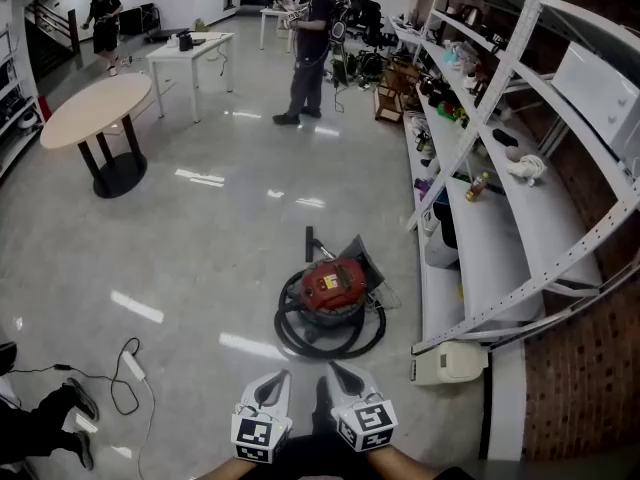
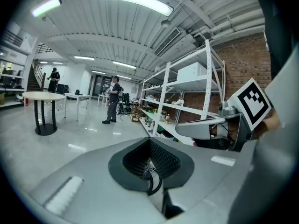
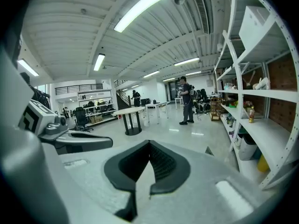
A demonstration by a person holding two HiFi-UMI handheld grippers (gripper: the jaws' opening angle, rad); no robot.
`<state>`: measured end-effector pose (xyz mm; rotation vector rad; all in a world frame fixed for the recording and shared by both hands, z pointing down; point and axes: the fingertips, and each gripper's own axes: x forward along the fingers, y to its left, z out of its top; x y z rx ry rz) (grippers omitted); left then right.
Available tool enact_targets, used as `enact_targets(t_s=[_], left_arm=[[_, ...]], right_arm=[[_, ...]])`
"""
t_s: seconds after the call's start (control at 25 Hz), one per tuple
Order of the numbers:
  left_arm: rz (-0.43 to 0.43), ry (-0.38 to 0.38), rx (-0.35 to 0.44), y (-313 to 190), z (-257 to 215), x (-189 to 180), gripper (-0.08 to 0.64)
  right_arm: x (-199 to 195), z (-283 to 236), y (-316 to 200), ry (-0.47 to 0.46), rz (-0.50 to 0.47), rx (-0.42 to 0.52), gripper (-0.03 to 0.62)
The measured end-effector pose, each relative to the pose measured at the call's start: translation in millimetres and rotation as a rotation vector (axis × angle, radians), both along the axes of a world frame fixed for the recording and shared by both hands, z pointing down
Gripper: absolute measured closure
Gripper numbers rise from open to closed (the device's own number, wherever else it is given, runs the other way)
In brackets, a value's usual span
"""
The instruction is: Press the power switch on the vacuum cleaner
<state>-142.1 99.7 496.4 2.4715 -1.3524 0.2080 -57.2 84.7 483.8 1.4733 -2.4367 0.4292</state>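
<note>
**Grippers.** Your left gripper [image 1: 272, 386] and right gripper [image 1: 343, 378] sit side by side at the bottom of the head view. They are close together but not touching, and both point forward over the floor [image 1: 200, 258].

**Left fingers [image 2: 88, 171].** They are closed against each other along the seam. The dark pads [image 2: 133, 160] meet and nothing is gripped between them. The right gripper's marker cube [image 2: 250, 104] shows just to the right of these fingers.

**Right fingers [image 3: 205, 181].** They are likewise closed tip to tip, with nothing between them. The left gripper lies just to their left.

**Task item.** The red vacuum cleaner [image 1: 333, 286] stands on the floor ahead of both sets of fingertips and well apart from them. It is slightly nearer the line of your right fingers. Its black hose [image 1: 328, 340] is coiled round the base, and the loop on the near side is the part closest to your fingertips. No finger touches the machine. The power switch is too small to pick out on the top of the housing.

**Surroundings.**
- White shelving [image 1: 500, 238] runs forward on the right of your right fingers, and its lower shelves are loaded with assorted items.
- A round table [image 1: 95, 108] stands far ahead and to the left of your left fingers.
- A person [image 1: 310, 48] stands far beyond the vacuum cleaner.
- A power strip [image 1: 133, 365] with its cable lies on the floor to the left of your left fingers.
</note>
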Motion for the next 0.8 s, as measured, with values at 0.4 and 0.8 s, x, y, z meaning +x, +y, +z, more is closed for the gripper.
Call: enact_targets(t_s=[0.4,0.8], left_arm=[[0.024,0.016,0.041,45.5,-23.2,24.3,0.545],[0.026,0.026,0.057,118.3,-30.5,121.5,0.545]], right_arm=[[15.0,-25.1,50.2,0.004,-0.006,0.053,0.6],[108.5,-36.4,133.9,0.025,-0.001,0.066,0.6]])
